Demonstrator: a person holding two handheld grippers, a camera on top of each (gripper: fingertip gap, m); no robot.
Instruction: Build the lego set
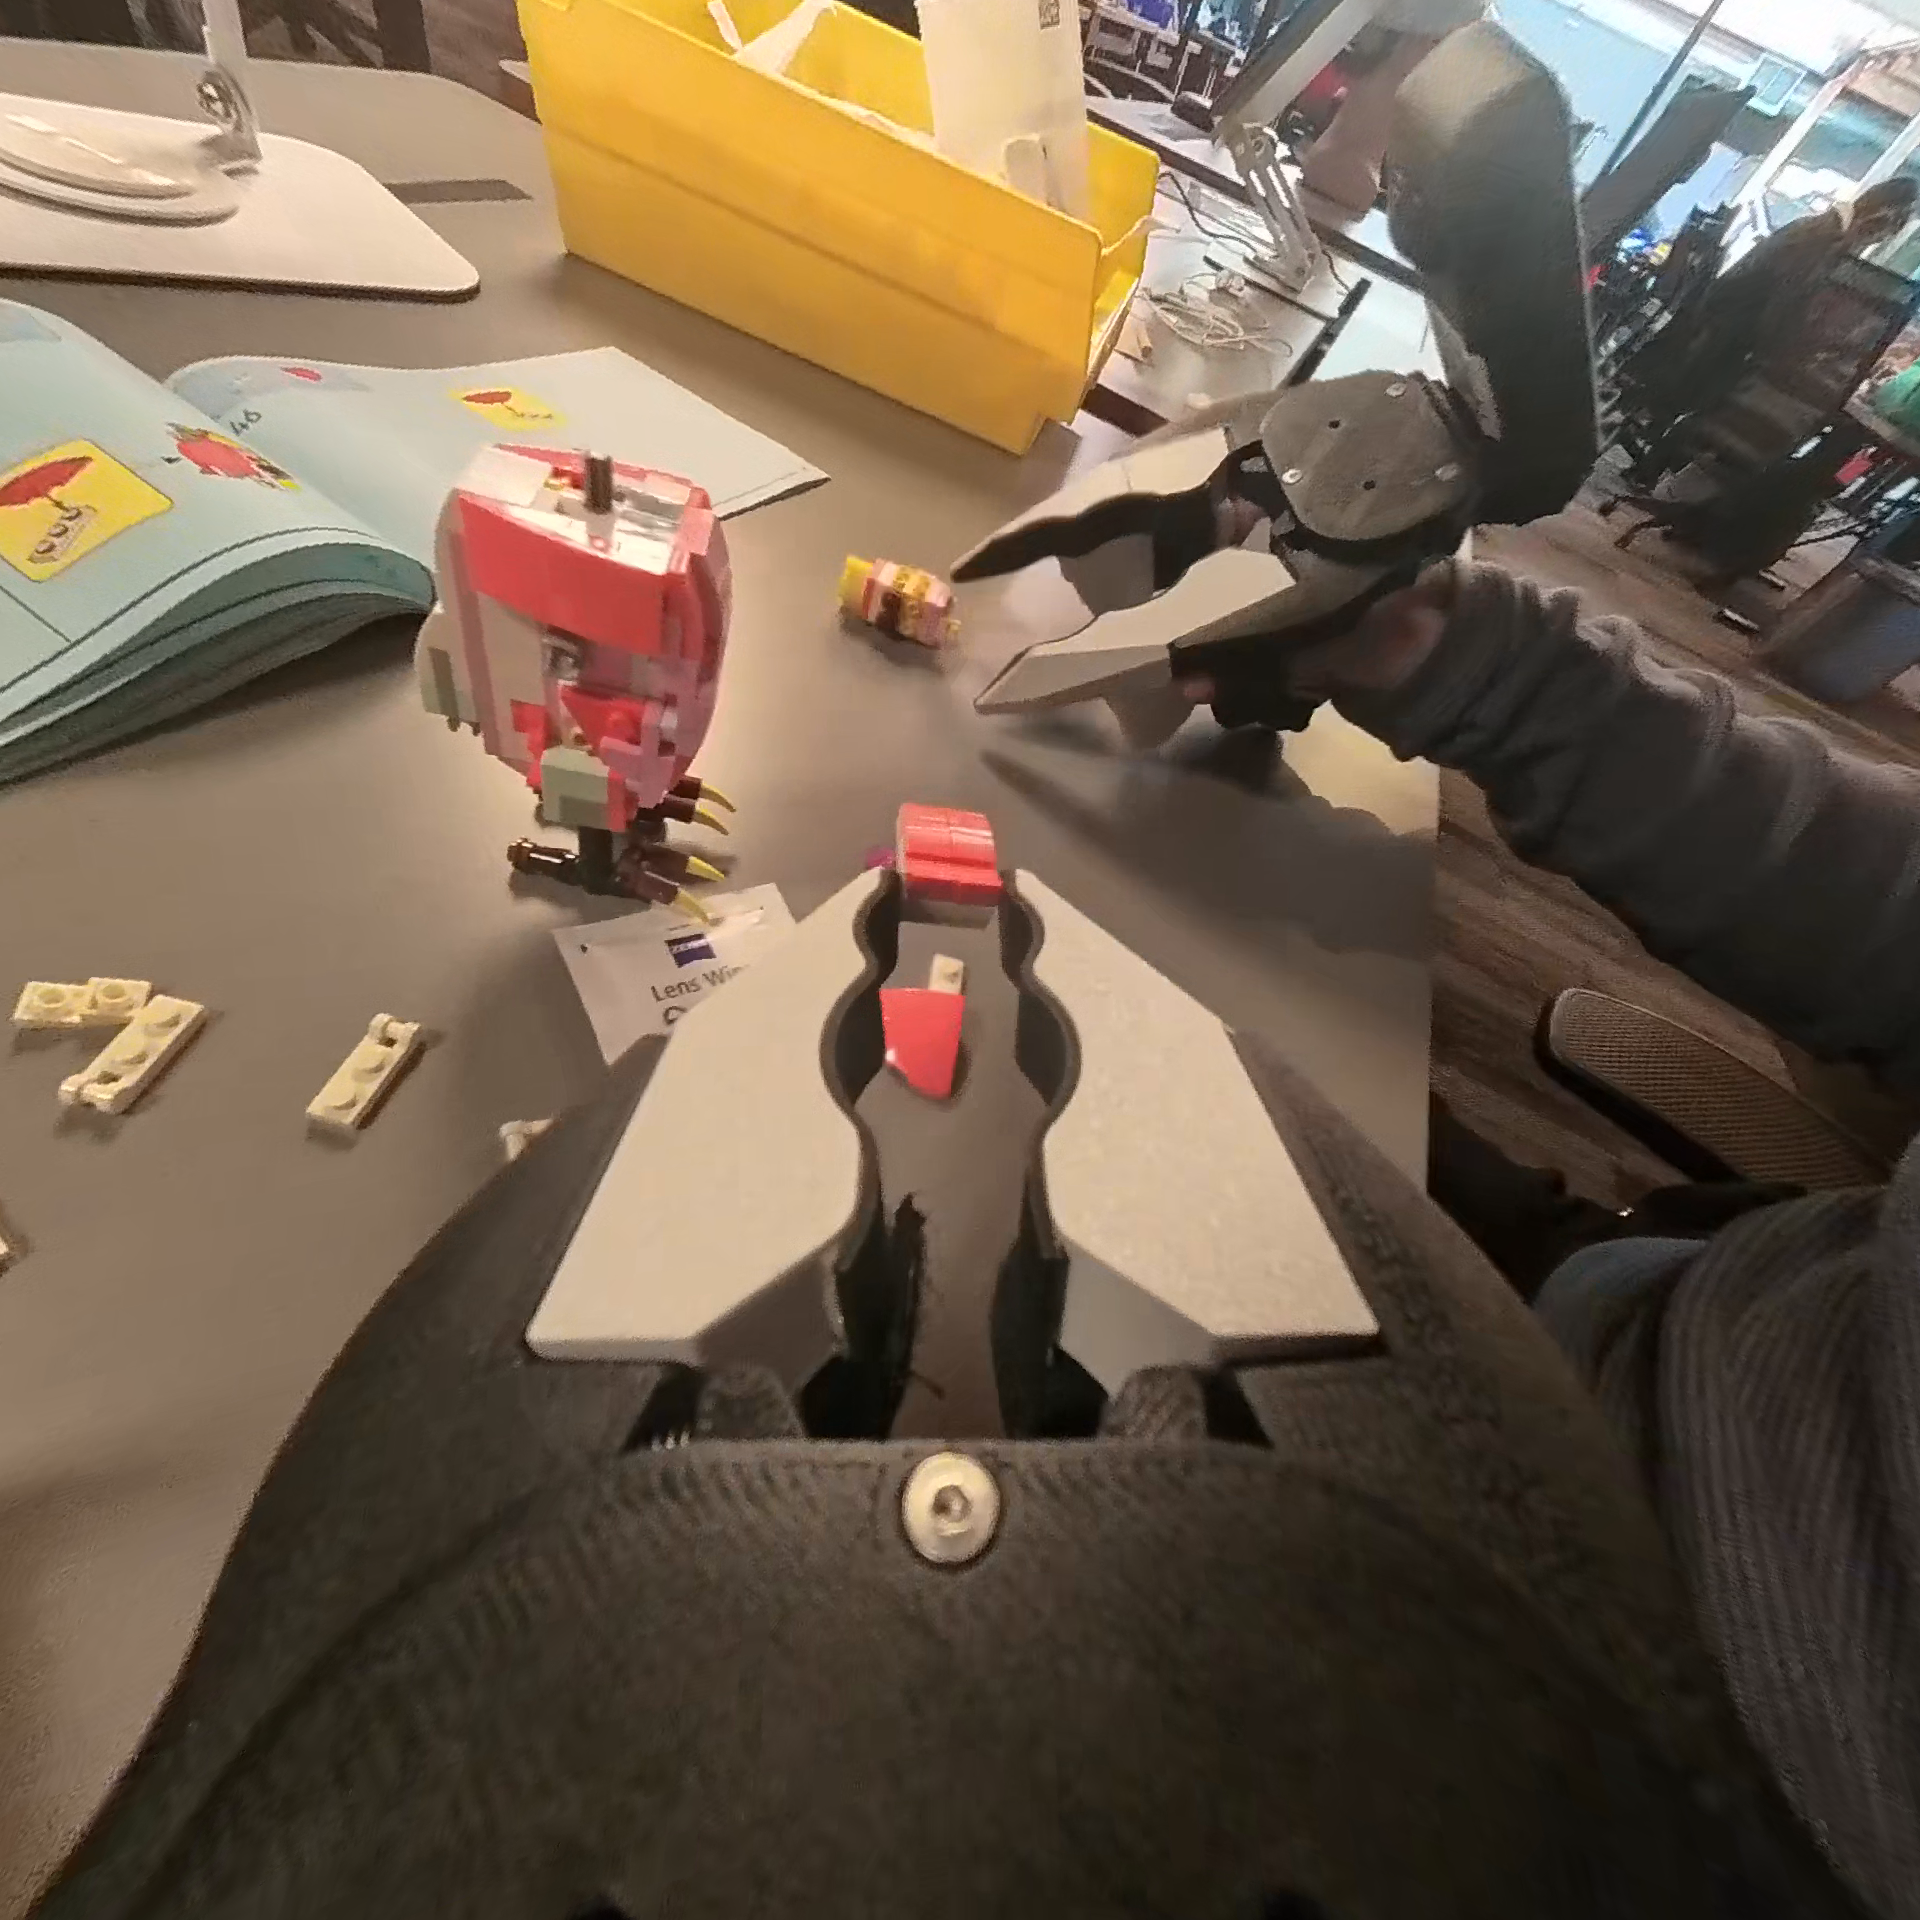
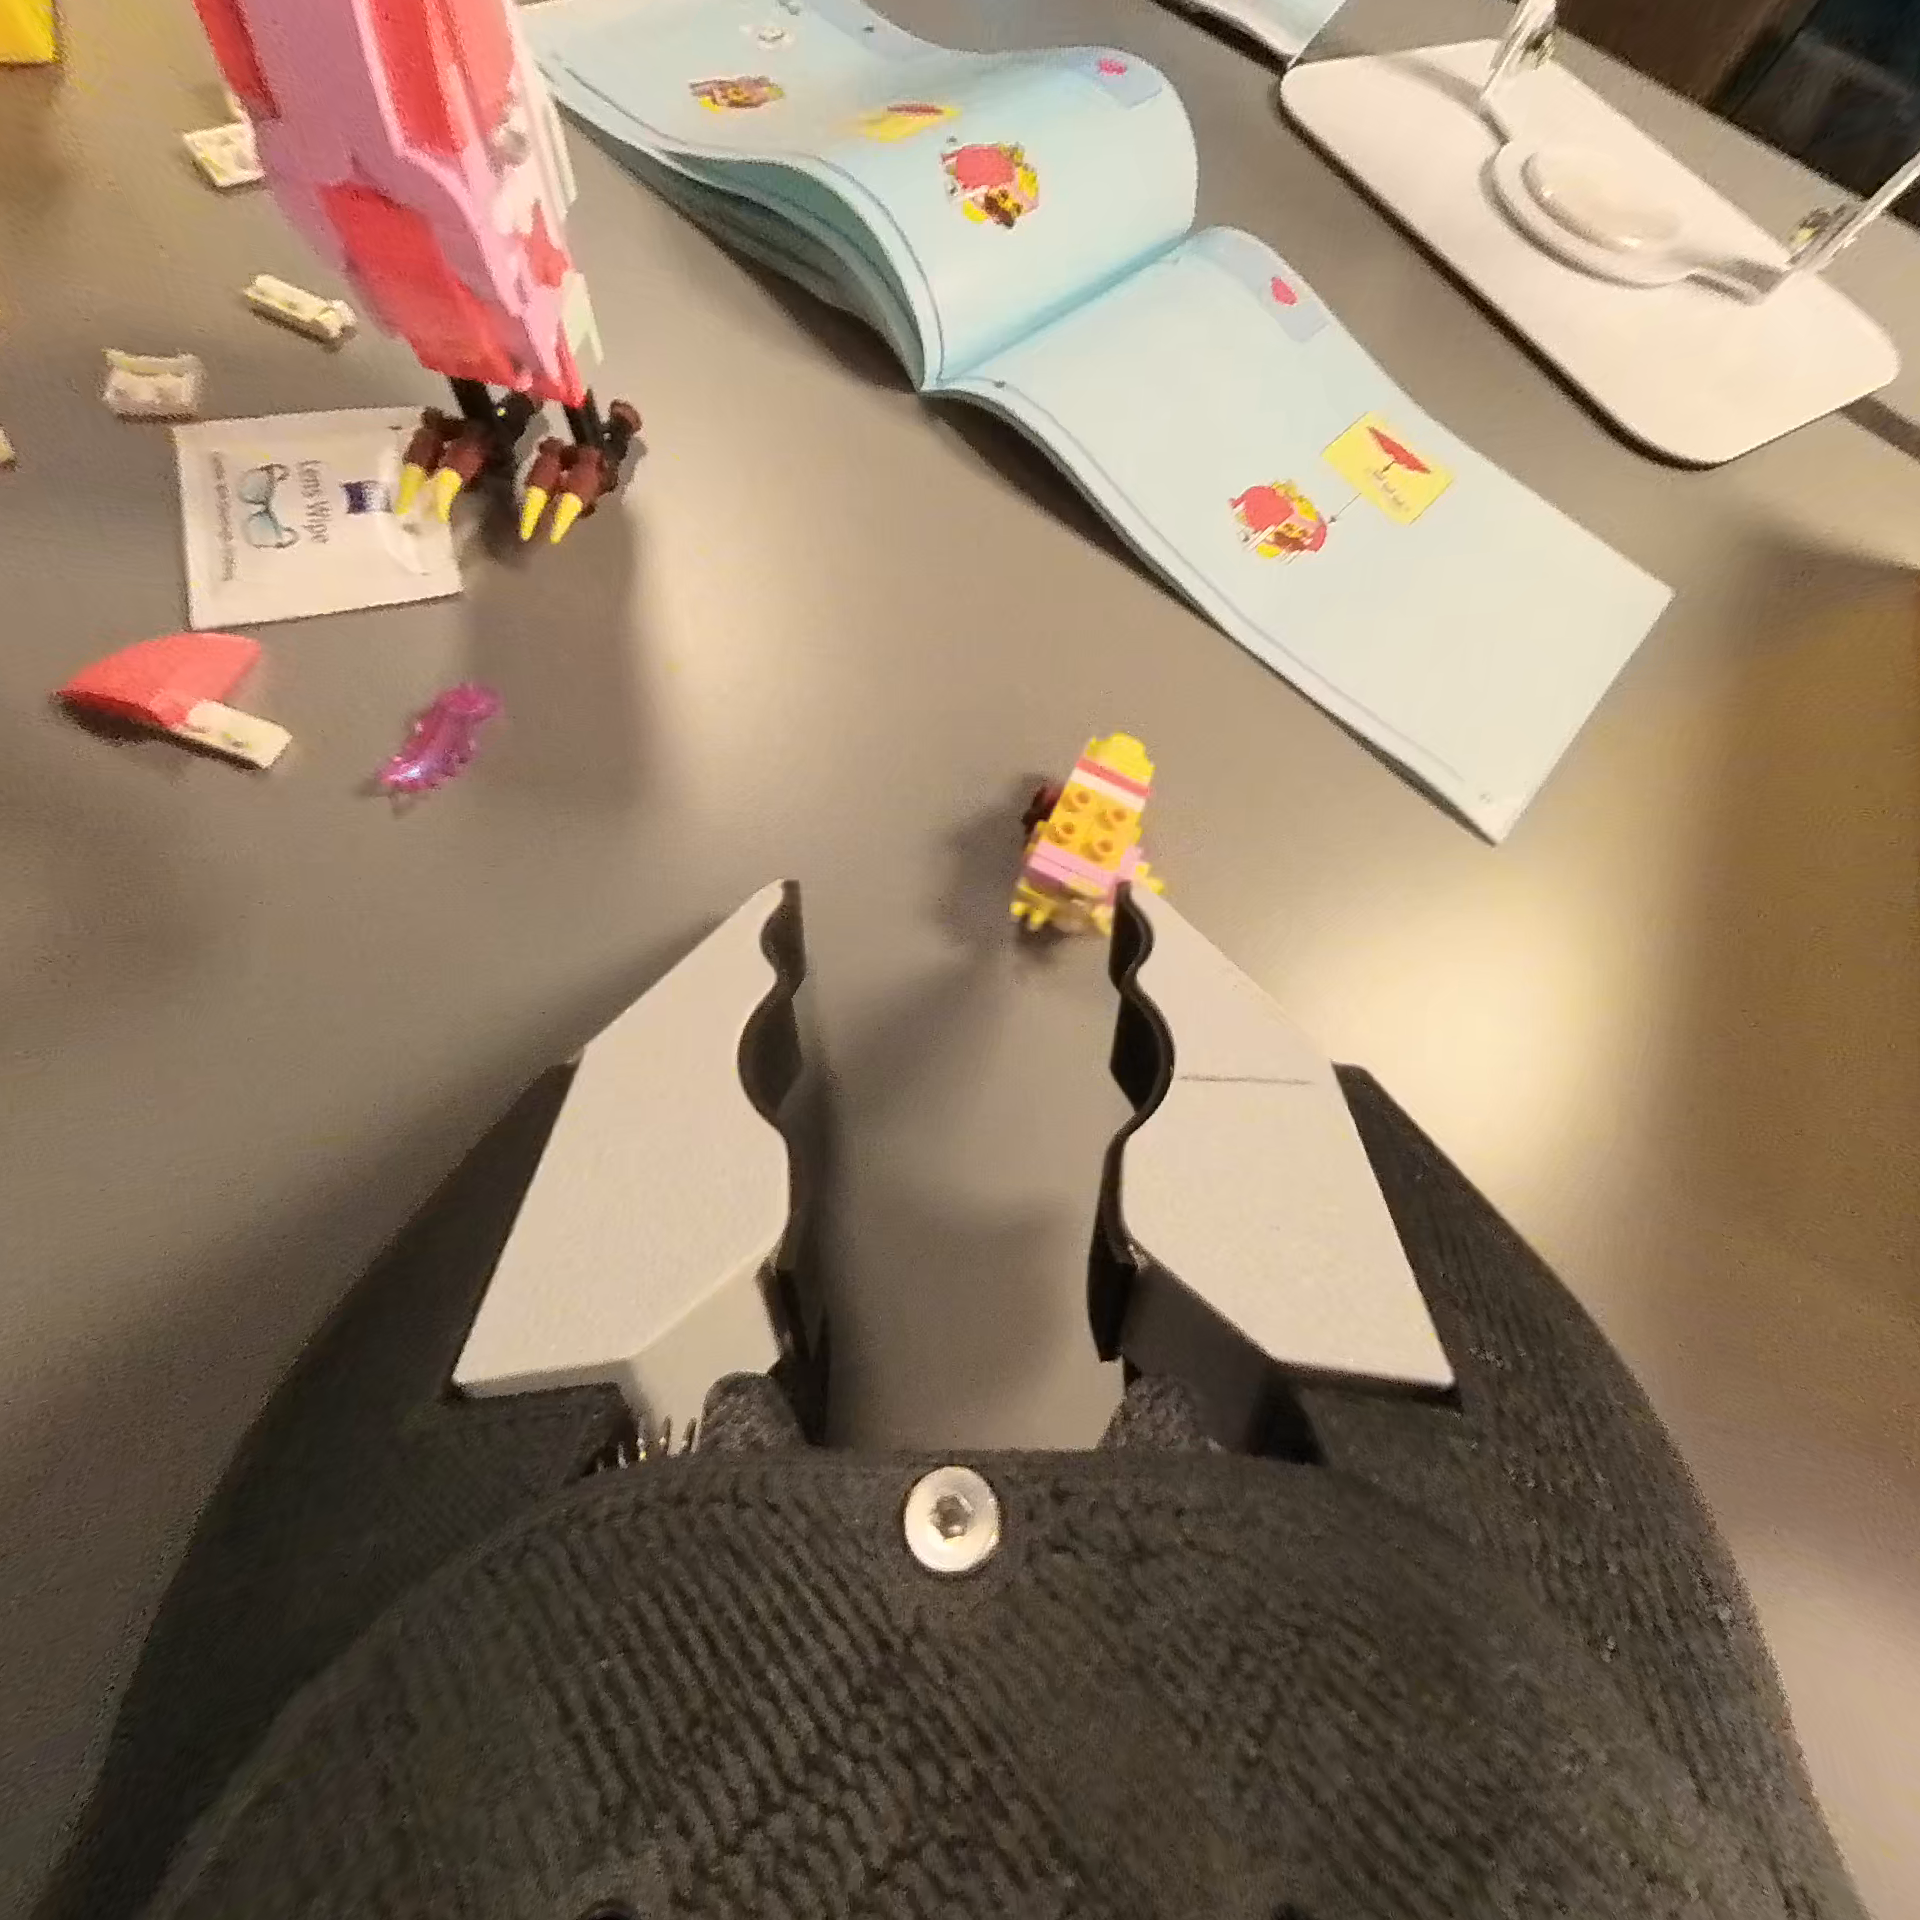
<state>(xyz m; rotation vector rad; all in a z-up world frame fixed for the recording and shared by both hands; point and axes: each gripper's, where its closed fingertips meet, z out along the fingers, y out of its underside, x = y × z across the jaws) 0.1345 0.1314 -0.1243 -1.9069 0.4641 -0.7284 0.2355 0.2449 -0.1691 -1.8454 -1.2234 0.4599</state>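
Red brick block (image 1: 948, 852): clamped at the very tips of my left gripper (image 1: 948, 880), both fingers pressed against its sides, lifted clear of the grey table (image 1: 260, 883). Directly below, seen through the gap behind the tips, lies a red wedge piece (image 1: 920, 1039) with a cream plate attached. A white wipe sachet (image 1: 665, 961) lies just left of it. The pink-and-red bird model (image 1: 582, 644) stands farther left on its clawed feet, with an open instruction booklet (image 1: 156, 582) behind it.

Right gripper (image 2: 956, 899): jaws spread wide, nothing between them. Its right fingertip sits just beside the near end of a small yellow-and-pink brick assembly (image 2: 1091, 821); I cannot tell whether they touch. A magenta translucent piece (image 2: 436, 732) lies well to the left.
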